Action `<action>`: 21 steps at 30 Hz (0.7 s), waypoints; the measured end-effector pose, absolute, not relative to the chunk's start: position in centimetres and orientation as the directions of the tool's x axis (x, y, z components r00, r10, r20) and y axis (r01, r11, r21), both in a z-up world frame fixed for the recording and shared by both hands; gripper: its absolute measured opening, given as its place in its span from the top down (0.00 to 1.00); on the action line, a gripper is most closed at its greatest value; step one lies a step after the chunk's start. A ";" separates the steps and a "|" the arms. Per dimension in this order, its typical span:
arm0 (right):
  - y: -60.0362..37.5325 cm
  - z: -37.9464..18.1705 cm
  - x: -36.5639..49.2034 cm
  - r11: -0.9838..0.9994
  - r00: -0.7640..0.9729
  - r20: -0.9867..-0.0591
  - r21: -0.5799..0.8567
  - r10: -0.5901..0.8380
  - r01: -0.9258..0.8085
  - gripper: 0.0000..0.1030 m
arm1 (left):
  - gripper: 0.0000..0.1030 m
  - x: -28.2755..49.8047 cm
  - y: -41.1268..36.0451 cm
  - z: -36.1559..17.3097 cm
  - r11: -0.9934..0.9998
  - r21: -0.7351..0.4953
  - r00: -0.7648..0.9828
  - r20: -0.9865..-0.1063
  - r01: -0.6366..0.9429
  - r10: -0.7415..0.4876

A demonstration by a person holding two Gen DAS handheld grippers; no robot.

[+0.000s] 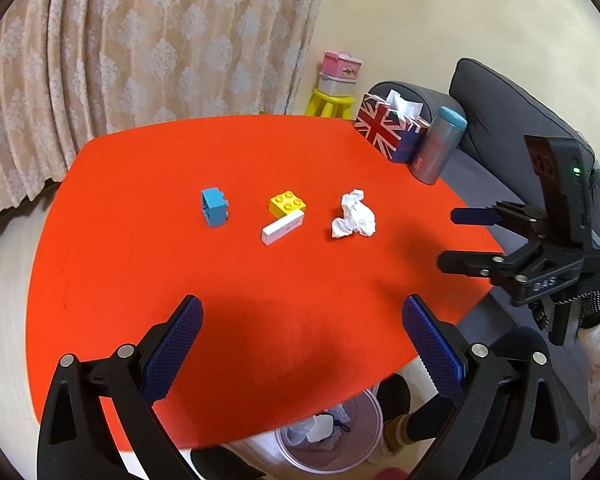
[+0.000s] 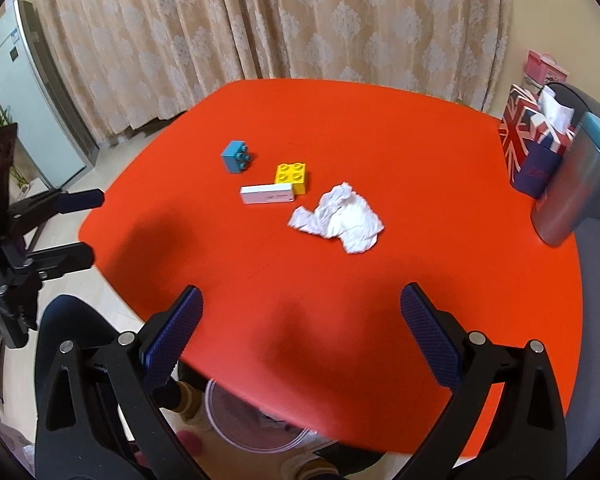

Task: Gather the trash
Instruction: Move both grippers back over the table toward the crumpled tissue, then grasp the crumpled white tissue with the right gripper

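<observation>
- Red tabletop [image 2: 420, 272] fills the middle of both wrist views; all loose items are laid out near its centre, where either gripper can reach them.
- The crumpled white tissue [image 2: 340, 222] is judged to be the trash. It lies flat on the table, right of centre in the right wrist view, just beside but apart from the toy pieces.
- A yellow building brick [image 2: 291, 176] is seen touching a white rectangular block [image 2: 266, 194]; a blue building brick [image 2: 236, 157] lies on its side further toward the upper left. These are judged to be items to leave alone.
- A clear waste bin [image 1: 328, 436] is placed on the floor under the near table edge, at the bottom of the frame, presumably so that trash can be dropped straight down.
- The right gripper [image 2: 300, 320] is held spread wide, empty, above the near table edge with the tissue directly ahead of it.
- The left gripper [image 1: 302, 328] is likewise held spread and empty, lower centre of its own view.
- A Union Jack tissue box [image 1: 384, 128] and a teal-lidded cylindrical canister [image 1: 440, 146] are parked at the far right table edge, clear of the working area.
</observation>
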State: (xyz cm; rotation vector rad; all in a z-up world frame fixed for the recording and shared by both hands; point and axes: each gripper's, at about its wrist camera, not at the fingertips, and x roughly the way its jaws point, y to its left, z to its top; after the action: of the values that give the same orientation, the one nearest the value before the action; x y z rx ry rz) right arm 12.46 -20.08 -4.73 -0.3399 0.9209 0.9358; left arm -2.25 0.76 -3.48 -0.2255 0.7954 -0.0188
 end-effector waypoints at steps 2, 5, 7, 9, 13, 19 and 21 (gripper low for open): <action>-19.3 -5.2 13.4 0.572 0.253 -0.808 0.122 0.532 -0.811 0.05 | 0.07 -1.6 1.1 -3.6 0.976 -0.207 0.697 -0.709 -0.067 -0.102; -18.0 -6.3 15.0 0.567 0.240 -0.825 0.115 0.512 -0.815 0.06 | 0.07 -0.8 1.4 -3.9 0.976 -0.207 0.692 -0.714 -0.067 -0.104; -17.3 -7.0 15.8 0.568 0.231 -0.833 0.117 0.503 -0.815 0.06 | 0.07 -0.4 1.7 -4.1 0.976 -0.207 0.688 -0.718 -0.066 -0.106; -16.7 -7.7 16.7 0.572 0.219 -0.842 0.124 0.493 -0.811 0.06 | 0.07 -0.1 1.9 -4.4 0.976 -0.207 0.684 -0.722 -0.067 -0.106; -15.7 -9.2 18.3 0.587 0.204 -0.855 0.137 0.477 -0.798 0.06 | 0.07 0.6 2.4 -4.9 0.975 -0.210 0.675 -0.730 -0.075 -0.106; -14.8 -11.2 19.7 0.612 0.203 -0.864 0.144 0.461 -0.777 0.13 | 0.07 1.0 2.7 -5.7 0.972 -0.218 0.666 -0.739 -0.086 -0.107; -14.7 -11.5 19.8 0.616 0.206 -0.866 0.139 0.455 -0.775 0.21 | 0.07 1.1 2.8 -5.9 0.971 -0.220 0.663 -0.741 -0.088 -0.108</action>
State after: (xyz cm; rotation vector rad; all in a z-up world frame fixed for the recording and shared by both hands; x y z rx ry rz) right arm 19.82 -14.70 -11.54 -0.3616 1.0505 0.8834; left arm 1.07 2.79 -5.91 -0.2466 0.8483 -0.0118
